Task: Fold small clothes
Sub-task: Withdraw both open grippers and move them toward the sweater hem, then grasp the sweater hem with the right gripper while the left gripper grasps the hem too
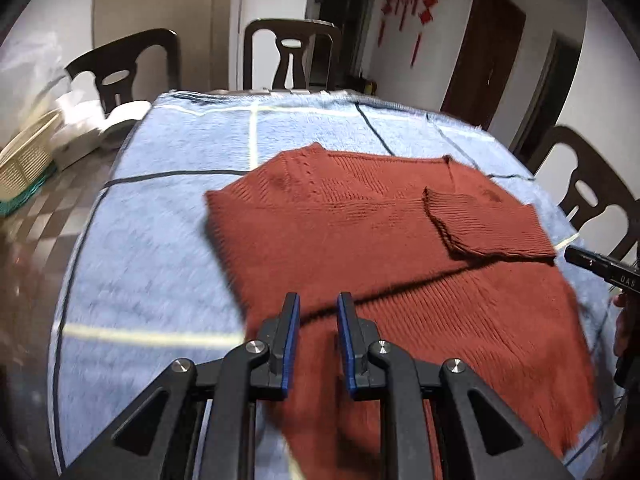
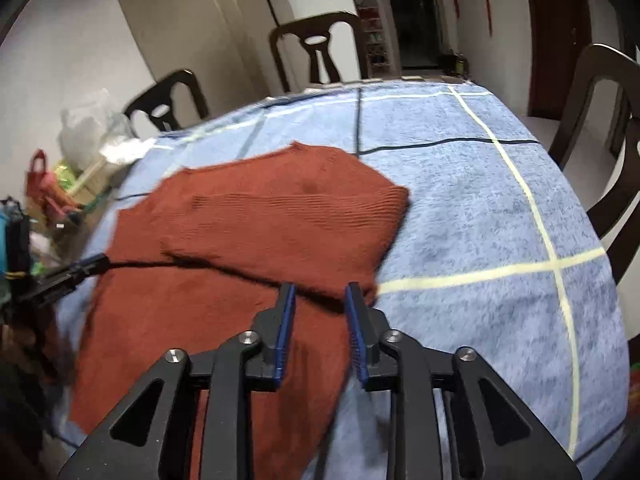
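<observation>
A rust-red knit sweater [image 1: 360, 240] lies flat on the blue checked cloth [image 1: 160, 240] over the table. Both sleeves are folded in across its body; one ribbed cuff [image 1: 460, 216] lies on top. My left gripper [image 1: 318, 304] is open and empty, just above the sweater's left side near the folded sleeve edge. My right gripper [image 2: 320, 294] is open and empty, above the sweater [image 2: 260, 220] at its right side by the folded sleeve edge. The right gripper's tip [image 1: 588, 258] shows at the right edge of the left view; the left gripper's tip [image 2: 86, 264] shows at the left of the right view.
Dark wooden chairs [image 1: 292, 56] [image 2: 320, 52] stand around the table. A cream basket [image 1: 24, 160] and white items [image 1: 100, 120] sit left of the table. Bags [image 2: 52, 188] lie on the floor at the left. Bare cloth [image 2: 500, 220] stretches right of the sweater.
</observation>
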{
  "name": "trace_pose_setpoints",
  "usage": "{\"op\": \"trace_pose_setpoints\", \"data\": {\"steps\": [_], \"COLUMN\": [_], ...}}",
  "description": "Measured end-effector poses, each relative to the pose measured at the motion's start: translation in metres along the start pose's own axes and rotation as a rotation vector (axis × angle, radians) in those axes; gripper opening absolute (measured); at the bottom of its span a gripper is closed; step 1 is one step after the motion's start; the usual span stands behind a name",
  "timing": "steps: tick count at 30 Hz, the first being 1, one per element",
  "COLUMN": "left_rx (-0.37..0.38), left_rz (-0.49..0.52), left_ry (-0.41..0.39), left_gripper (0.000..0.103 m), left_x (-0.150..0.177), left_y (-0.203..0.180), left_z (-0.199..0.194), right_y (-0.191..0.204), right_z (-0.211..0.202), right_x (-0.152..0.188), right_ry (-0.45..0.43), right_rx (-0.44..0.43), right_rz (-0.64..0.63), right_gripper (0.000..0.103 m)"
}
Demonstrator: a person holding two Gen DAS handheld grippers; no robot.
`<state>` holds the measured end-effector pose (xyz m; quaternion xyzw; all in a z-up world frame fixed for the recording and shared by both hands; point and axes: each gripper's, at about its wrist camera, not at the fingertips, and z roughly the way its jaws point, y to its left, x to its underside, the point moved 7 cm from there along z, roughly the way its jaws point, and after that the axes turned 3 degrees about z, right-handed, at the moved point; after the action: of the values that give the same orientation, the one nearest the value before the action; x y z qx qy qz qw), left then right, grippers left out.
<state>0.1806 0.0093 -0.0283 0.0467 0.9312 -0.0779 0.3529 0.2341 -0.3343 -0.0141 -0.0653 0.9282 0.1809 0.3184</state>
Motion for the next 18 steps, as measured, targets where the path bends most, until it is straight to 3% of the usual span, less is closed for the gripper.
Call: {"op": "trace_pose_setpoints", "data": {"steps": [2,10,13,18], "left_rx": [0.011,0.133,0.144,0.182], "left_rz": [-0.022,-0.125,-0.154,-0.187], "left_ry": [-0.016,-0.002,0.017,0.004], "left_gripper": [0.028,0.031,0.032,0.036], "left_x": [0.012,0.069,0.087,0.109], "left_y": [0.002,-0.008,-0.012,-0.025], "left_z": [-0.014,-0.046,-0.049,-0.063], "right_y": [0.005,0.019,0.021,0.021], "right_z": [-0.011,-0.026,-0.028,-0.038], "right_x": [0.008,0.072,0.09,0.099], "right_ry": [0.002,0.074,0.097,0.086], "right_rx": [-0.034,-0.163,-0.206,-0.246], "right_rz": [0.011,0.086,0.116,0.17], "right_gripper": [0.031,0.031,0.031,0.031]}}
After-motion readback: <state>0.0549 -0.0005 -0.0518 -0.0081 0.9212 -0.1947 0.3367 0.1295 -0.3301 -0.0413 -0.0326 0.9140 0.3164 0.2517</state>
